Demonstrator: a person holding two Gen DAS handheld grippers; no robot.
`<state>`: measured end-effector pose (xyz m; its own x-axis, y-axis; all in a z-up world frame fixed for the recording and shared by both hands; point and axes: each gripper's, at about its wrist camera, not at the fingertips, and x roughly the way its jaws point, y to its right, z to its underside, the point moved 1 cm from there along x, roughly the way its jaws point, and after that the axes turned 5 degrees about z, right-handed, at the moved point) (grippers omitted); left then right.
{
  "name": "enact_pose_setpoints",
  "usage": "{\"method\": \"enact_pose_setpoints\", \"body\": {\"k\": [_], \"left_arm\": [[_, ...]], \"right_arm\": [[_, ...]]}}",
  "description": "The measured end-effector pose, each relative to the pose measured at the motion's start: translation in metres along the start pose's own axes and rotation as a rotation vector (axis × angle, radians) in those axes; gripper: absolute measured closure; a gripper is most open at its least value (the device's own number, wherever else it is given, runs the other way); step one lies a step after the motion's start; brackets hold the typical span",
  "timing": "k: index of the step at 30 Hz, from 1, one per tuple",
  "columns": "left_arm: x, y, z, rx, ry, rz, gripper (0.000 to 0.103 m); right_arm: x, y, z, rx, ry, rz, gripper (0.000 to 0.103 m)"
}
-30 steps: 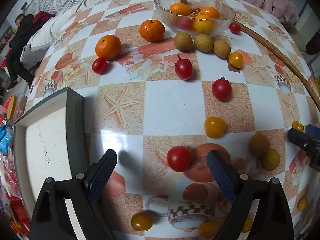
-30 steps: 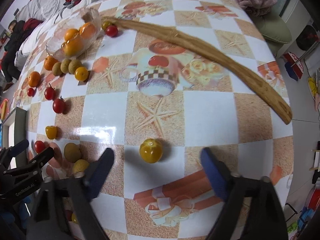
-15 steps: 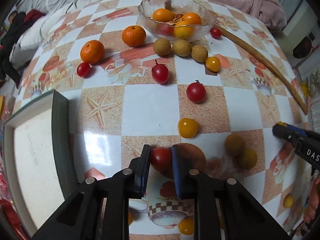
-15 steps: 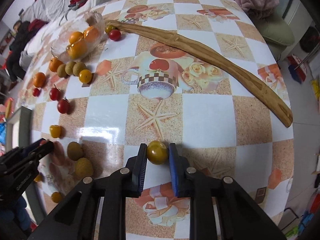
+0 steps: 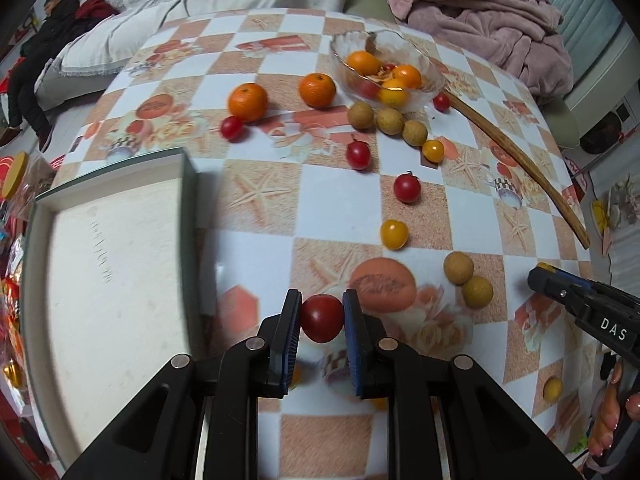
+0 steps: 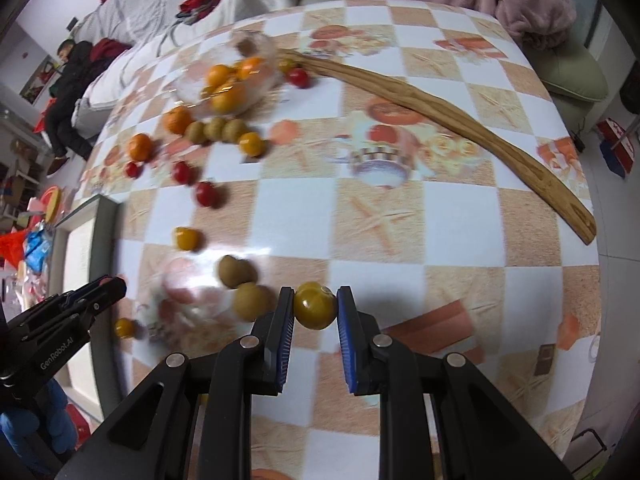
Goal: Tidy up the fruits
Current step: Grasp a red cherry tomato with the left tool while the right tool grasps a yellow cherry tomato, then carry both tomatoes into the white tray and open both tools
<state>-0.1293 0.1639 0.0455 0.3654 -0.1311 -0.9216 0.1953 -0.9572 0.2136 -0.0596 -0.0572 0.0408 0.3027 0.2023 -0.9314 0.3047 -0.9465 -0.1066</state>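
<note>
My left gripper [image 5: 322,312] is shut on a red cherry tomato [image 5: 322,319], held above the checkered table [image 5: 256,248]. My right gripper [image 6: 314,304] is shut on a yellow cherry tomato [image 6: 315,311], also lifted off the table. A glass bowl [image 5: 386,66] with oranges and tomatoes stands at the far side. Two oranges [image 5: 248,101], three longans [image 5: 389,121], and several red and yellow tomatoes [image 5: 407,187] lie loose between the bowl and me. Two more longans [image 5: 468,280] sit near my right gripper.
A white tray with a dark rim [image 5: 112,264] lies at the left of the table. A long curved wooden stick [image 6: 460,120] runs along the table's right side. Pink blankets [image 5: 480,12] and a sofa lie beyond the far edge.
Both grippers closed from wide open, the left on the red tomato and the right on the yellow one. Both then rose off the table with the fruit.
</note>
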Motion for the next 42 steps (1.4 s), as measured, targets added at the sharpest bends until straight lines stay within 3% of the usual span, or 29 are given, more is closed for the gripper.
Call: {"method": "enact_pose_setpoints", "body": {"k": [12,20,24,34,35,37,38,39,42], "left_arm": [[-0.052,-0.103,0.039,-0.037,0.021,-0.083,0.081],[-0.050,-0.172,0.065,-0.077,-0.022,-0.157,0.081],[-0.042,-0.187,0.074,-0.086,-0.045,-0.158,0.081],[-0.036,-0.190,0.079,-0.017,-0.042,-0.178,0.079],[-0.037,-0.189,0.080,-0.011,-0.042,-0.185,0.078],[-0.037,-0.189,0.080,0.000,-0.043,-0.207,0.060],[-0.038,-0.191,0.080,0.000,-0.036,-0.220,0.037],[-0.040,-0.192,0.080,-0.002,-0.024,-0.225,0.030],[-0.042,-0.194,0.081,-0.005,-0.015,-0.222,0.030]], "right_arm": [[-0.006,-0.140,0.024,-0.096,-0.005,-0.114,0.080],[0.011,-0.233,0.040,-0.153,-0.052,-0.211,0.080],[0.028,-0.254,0.048,-0.157,-0.097,-0.211,0.080],[0.059,-0.283,0.058,-0.246,-0.137,-0.117,0.079],[0.062,-0.285,0.059,-0.249,-0.146,-0.110,0.079],[0.063,-0.287,0.059,-0.257,-0.144,-0.102,0.077],[0.063,-0.289,0.060,-0.264,-0.145,-0.108,0.071],[0.063,-0.290,0.059,-0.267,-0.146,-0.117,0.061],[0.059,-0.290,0.058,-0.269,-0.131,-0.128,0.045]]}}
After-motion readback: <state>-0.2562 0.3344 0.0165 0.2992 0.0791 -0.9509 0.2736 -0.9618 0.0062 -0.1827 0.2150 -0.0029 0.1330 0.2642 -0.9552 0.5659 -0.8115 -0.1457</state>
